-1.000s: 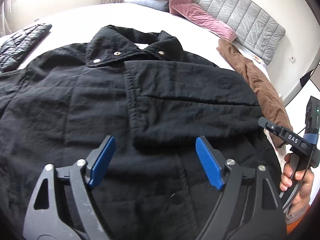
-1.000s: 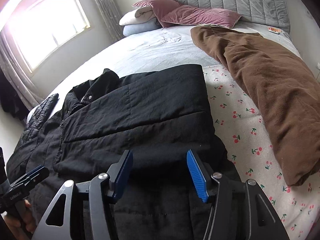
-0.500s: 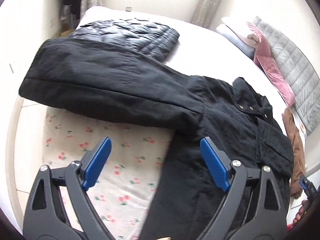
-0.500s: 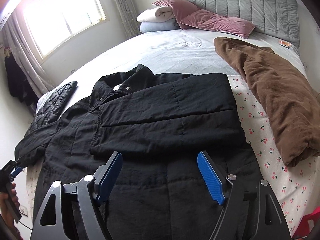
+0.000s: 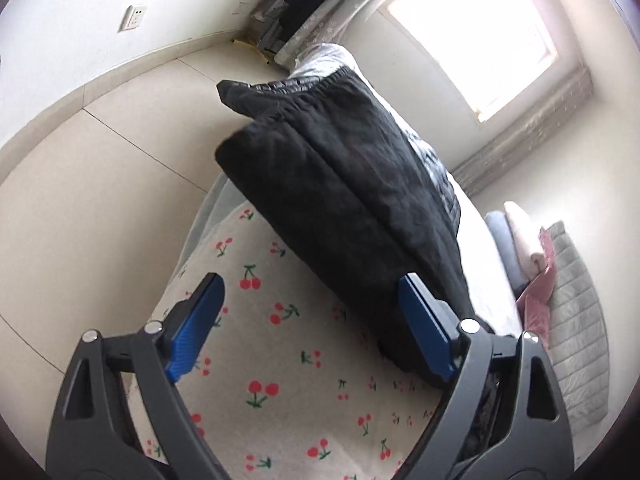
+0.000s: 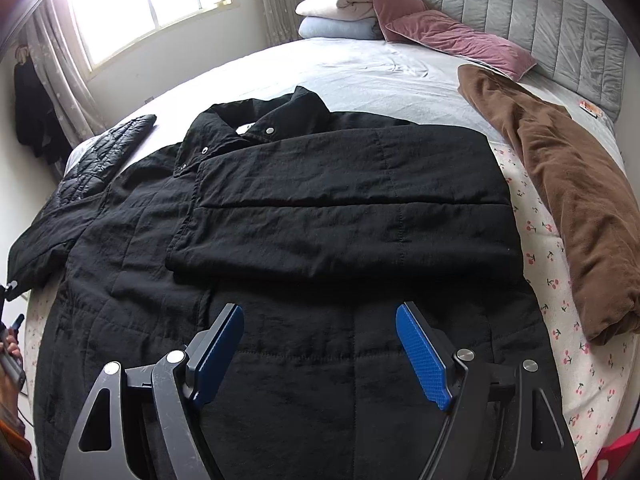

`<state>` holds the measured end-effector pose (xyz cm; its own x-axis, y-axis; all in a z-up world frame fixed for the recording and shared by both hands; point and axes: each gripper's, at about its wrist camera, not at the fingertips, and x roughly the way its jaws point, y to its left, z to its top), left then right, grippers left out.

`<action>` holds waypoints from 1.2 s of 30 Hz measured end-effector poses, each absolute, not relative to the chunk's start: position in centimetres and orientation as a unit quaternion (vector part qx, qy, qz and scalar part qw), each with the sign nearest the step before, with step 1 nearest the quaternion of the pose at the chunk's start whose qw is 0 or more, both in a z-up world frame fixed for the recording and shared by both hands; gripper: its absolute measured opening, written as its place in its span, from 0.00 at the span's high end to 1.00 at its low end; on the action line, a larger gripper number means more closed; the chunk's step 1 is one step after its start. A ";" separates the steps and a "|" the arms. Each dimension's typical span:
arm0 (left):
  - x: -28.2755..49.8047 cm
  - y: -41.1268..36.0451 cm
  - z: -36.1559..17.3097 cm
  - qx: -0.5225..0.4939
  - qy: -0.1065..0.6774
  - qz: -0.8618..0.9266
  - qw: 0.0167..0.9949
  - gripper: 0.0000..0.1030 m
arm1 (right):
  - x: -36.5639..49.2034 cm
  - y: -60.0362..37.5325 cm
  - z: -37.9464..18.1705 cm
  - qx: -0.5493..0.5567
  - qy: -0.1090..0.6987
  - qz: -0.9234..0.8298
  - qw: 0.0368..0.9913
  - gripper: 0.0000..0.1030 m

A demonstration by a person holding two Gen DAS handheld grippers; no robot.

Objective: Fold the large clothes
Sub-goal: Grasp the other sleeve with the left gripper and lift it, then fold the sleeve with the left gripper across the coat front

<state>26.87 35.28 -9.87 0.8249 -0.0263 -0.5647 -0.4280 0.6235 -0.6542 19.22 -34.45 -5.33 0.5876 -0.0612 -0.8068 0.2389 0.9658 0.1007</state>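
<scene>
A large black jacket lies face up on the bed, its collar towards the headboard. One sleeve is folded flat across the chest. The other sleeve stretches out sideways to the bed's edge. My left gripper hovers over the cherry-print sheet beside that sleeve. Its jaws are closing but still wide, with only sheet between them, and the sleeve runs along its right finger. My right gripper is open above the jacket's lower front and holds nothing.
A brown garment lies along the bed's right side. A quilted black jacket sits at the far left corner. Pink pillows and folded blankets rest by the grey headboard. Tiled floor borders the bed.
My left gripper swung from over the jacket's chest out to the spread sleeve at the bed's edge, rolling as it went. My right gripper drew back from the jacket and its jaws widened.
</scene>
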 end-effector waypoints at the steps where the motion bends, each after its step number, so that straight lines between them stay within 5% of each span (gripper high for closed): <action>1: 27.0 35.7 -9.9 -0.431 0.259 0.115 0.857 0.23 | 19.3 -34.4 -5.6 0.101 0.449 -0.084 0.884 0.23; 3: 27.5 36.3 -9.9 -0.448 0.244 0.106 0.854 0.40 | 19.4 -34.3 -6.0 0.102 0.454 -0.083 0.881 0.23; 5: 27.8 36.8 -9.5 -0.455 0.234 0.104 0.853 0.87 | 19.5 -34.1 -6.3 0.101 0.457 -0.082 0.880 0.23; 6: 27.8 36.7 -9.0 -0.453 0.231 0.110 0.854 0.91 | 19.6 -34.0 -6.4 0.100 0.457 -0.082 0.880 0.23; 16: 28.6 27.2 4.3 -0.320 0.151 0.020 0.935 0.94 | 19.5 -34.9 -6.3 0.123 0.453 -0.072 0.880 0.23; 24: 30.7 10.9 11.5 -0.232 0.145 -0.134 0.952 0.94 | 19.2 -36.3 -5.8 0.148 0.436 -0.067 0.885 0.23; 30: 31.6 -2.1 10.3 -0.187 0.199 -0.235 0.933 0.94 | 19.2 -38.6 -6.4 0.181 0.436 -0.075 0.878 0.23; 36: 31.9 -11.0 3.5 -0.129 0.303 -0.294 0.897 0.93 | 18.6 -40.9 -6.8 0.210 0.429 -0.091 0.874 0.23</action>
